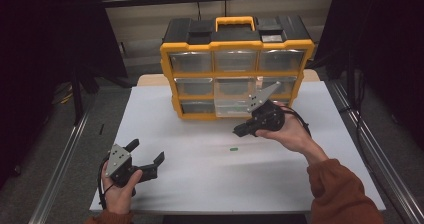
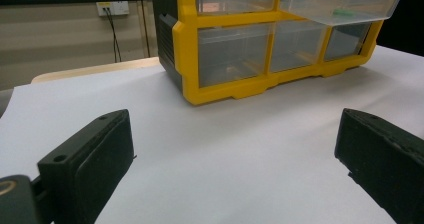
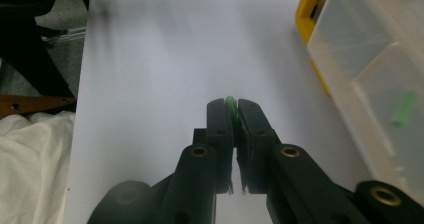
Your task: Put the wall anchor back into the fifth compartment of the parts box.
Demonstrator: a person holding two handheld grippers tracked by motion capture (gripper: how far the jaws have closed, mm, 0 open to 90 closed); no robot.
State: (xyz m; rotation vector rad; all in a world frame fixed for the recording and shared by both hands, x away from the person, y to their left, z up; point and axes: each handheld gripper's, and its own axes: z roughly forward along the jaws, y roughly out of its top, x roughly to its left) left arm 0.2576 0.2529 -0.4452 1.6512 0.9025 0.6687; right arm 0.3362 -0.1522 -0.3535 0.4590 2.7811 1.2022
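While the right gripper (image 3: 231,115) pinches one green piece (image 3: 230,103), mostly hidden, two more lie apart. The left gripper (image 1: 146,156) gapes empty

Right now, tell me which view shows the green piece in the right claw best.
The right gripper view: the green piece sits pinched between the right claw tips, close up. In the high view that claw is small and dark, so I cannot make out the piece.

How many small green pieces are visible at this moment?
3. One green piece is pinched in the right claw, one lies on the white table, one sits in the organizer's pulled-out clear drawer. The other drawers may hide more.
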